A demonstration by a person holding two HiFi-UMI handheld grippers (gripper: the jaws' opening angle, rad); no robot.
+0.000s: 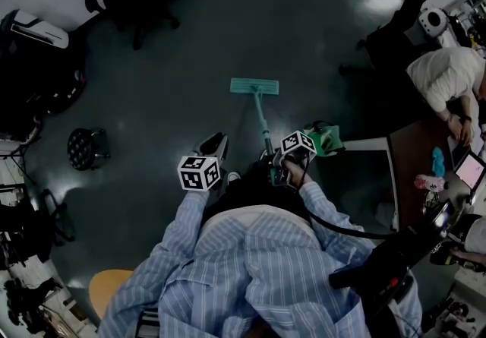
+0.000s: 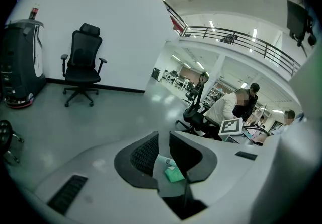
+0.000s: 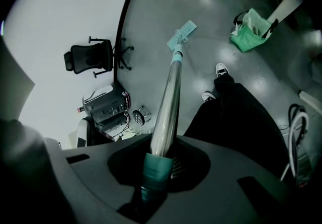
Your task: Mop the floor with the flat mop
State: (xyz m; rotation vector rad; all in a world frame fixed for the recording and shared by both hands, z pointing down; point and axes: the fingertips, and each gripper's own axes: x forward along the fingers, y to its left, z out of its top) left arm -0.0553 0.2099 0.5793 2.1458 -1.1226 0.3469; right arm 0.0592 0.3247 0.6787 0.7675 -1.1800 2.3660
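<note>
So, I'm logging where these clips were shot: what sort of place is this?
Probably an open-plan office or lab: a black swivel office chair by the white wall, a white-shirted person at a brown desk, and a railed mezzanine overhead.

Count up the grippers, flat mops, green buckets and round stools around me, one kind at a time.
Grippers: 2 (left gripper, right gripper)
Flat mop: 1
Green bucket: 1
Round stool: 1
Total: 5
</note>
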